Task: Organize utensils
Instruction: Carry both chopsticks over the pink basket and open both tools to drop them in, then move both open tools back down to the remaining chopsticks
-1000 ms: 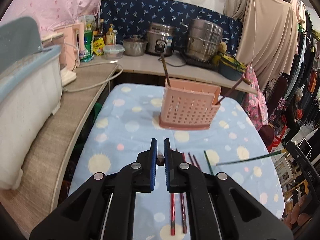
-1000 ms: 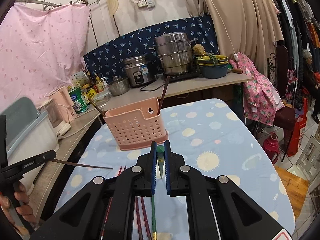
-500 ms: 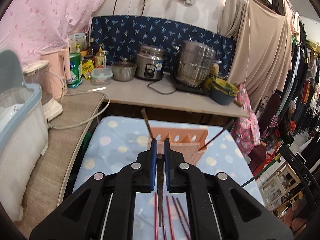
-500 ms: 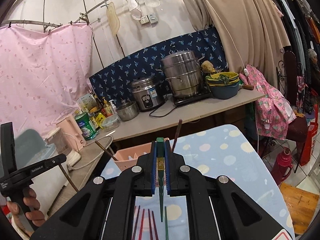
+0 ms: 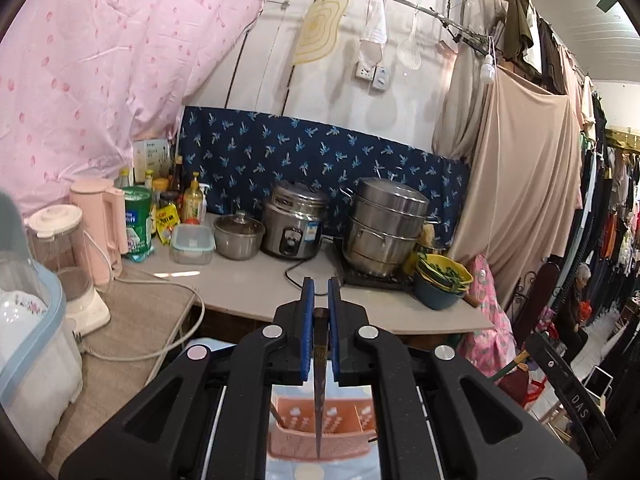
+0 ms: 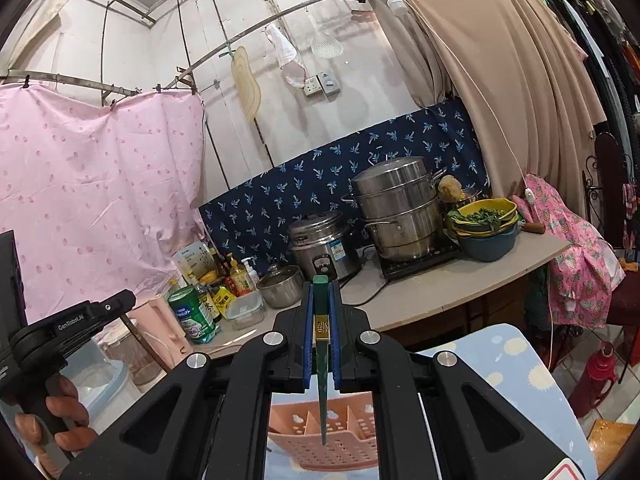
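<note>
The pink basket [image 5: 320, 436] sits at 6 o'clock below both tongs. The left tongs [image 5: 320, 300] clamp a brown chopstick [image 5: 319, 384]. The right tongs [image 6: 321, 300] clamp a green chopstick [image 6: 322, 380].

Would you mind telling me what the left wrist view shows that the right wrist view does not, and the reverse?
Only the left wrist view shows the left tongs shut on a dark brown chopstick and a seated person at far right. Only the right wrist view shows the right tongs shut on a green chopstick, the hand gripping the other tool's handle, and a red flask on the floor. Both show the pink utensil basket below the hanging chopstick, the rice cooker and the steel steamer pot.
</note>
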The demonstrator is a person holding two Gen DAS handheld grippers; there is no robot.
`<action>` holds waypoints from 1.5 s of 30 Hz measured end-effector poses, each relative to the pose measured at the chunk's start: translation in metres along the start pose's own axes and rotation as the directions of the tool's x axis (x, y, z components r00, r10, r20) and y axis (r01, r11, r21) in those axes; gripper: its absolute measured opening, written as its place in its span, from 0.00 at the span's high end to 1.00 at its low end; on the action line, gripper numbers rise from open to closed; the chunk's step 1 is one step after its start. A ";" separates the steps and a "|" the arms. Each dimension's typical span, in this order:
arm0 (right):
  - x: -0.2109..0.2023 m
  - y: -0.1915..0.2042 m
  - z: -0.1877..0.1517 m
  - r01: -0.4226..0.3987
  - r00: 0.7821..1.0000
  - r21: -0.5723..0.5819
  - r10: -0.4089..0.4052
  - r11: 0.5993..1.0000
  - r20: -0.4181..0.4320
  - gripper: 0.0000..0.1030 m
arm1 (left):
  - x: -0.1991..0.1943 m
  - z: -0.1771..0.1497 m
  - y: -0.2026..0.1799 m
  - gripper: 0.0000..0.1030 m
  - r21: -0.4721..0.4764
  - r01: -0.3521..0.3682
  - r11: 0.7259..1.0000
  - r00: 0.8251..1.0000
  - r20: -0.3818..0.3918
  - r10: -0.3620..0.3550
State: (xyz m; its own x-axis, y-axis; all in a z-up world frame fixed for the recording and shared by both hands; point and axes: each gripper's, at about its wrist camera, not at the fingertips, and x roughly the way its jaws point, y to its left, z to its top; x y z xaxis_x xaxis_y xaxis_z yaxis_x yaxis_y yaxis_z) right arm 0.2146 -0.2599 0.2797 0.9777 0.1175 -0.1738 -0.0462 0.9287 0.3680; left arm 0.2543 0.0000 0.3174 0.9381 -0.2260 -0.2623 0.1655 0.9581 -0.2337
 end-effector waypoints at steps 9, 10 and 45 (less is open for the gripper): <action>0.058 -0.004 -0.012 0.001 0.998 0.000 -0.001 1.000 -0.057 0.93 | 0.043 0.007 0.002 0.94 -0.001 -0.004 1.000 1.000 -0.005 0.004; 0.063 -0.004 -0.016 0.003 0.998 -0.002 -0.003 1.000 -0.065 0.93 | 0.046 0.006 0.001 0.94 0.006 -0.008 1.000 1.000 -0.004 0.008; 0.025 -0.031 -0.087 0.058 0.980 -0.014 -0.060 0.998 -0.192 0.76 | 0.038 -0.088 0.027 0.66 0.065 -0.070 0.995 0.987 -0.140 0.078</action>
State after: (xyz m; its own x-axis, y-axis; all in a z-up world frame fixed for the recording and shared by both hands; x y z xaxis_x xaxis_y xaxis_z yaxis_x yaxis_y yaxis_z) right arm 0.2228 -0.2552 0.1845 0.9213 0.1270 -0.3676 0.0081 0.9387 0.3446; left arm 0.2674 0.0013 0.2184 0.8962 -0.1726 -0.4087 0.1189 0.9810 -0.1536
